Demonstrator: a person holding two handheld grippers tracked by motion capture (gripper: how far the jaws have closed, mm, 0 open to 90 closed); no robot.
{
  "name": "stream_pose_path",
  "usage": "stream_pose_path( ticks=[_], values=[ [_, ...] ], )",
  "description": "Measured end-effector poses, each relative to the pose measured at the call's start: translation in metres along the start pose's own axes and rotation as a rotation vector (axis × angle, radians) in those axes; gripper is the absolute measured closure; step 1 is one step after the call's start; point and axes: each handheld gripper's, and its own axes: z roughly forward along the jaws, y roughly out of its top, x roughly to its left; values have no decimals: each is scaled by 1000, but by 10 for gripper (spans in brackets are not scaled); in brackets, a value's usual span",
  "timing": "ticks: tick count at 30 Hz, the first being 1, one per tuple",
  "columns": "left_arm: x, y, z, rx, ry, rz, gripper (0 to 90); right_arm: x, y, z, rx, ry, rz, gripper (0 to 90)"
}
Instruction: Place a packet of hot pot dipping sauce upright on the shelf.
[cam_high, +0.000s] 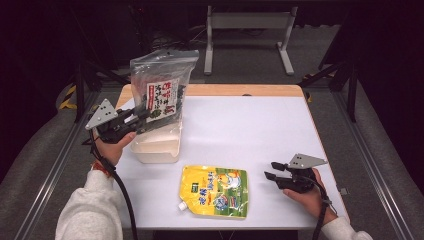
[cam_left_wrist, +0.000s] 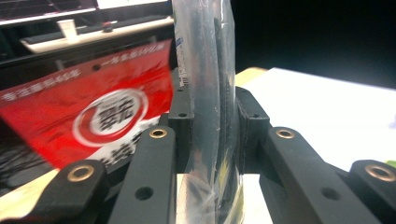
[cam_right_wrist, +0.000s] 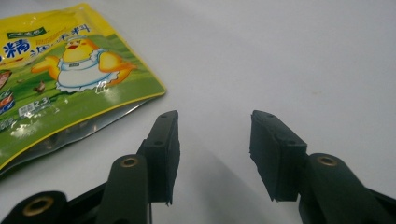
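A clear plastic bag (cam_high: 162, 85) of dark contents with a red-and-white label hangs upright over the left of the table. My left gripper (cam_high: 145, 112) is shut on its lower edge. In the left gripper view the bag's clear film (cam_left_wrist: 208, 93) is pinched between the pads of the left gripper (cam_left_wrist: 208, 126), with the red label (cam_left_wrist: 93, 112) at the left. Under the bag stands a pale open container (cam_high: 156, 145). A yellow-green spouted pouch (cam_high: 215, 191) lies flat near the front edge. To its right, my right gripper (cam_high: 270, 170) is open and empty, pointing at the pouch (cam_right_wrist: 60, 84) beyond its own jaws (cam_right_wrist: 215, 135).
The white table (cam_high: 250, 130) has a wooden far edge and bare surface at the middle and right. A grey metal stand (cam_high: 247, 30) is on the floor behind it. Rails run along the floor on both sides.
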Motion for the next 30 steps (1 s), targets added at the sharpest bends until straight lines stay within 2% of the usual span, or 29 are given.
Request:
stream_pose_path(
  ticks=[2,3,5,8,9,11,13,20,21,30],
  values=[
    [3,-5,2,-1,2,2,731,2,-2,-1,11,2,-2,508],
    [4,-7,4,-2,8,18,731,3,-3,-2,19,5,-5,502],
    [6,-13,8,-9,-2,15,730,6,-5,-3,37,14,-16,492],
    [8,-19,12,-19,8,16,730,9,-8,-6,49,8,-24,491],
    [9,-22,15,-38,6,3,730,10,-9,-7,50,8,-22,491],
    [11,-27,19,-49,16,-14,729,10,-12,-9,56,5,-15,492],
    [15,-31,23,-61,8,-29,727,10,-14,-11,62,2,-10,494],
    [24,-46,29,-42,-15,-58,721,13,-16,-14,71,2,-13,489],
    [24,-48,29,-15,-27,-52,720,13,-16,-13,73,3,-12,488],
    [22,-52,24,18,-24,-45,716,14,-14,-11,76,15,-19,475]
  ],
)
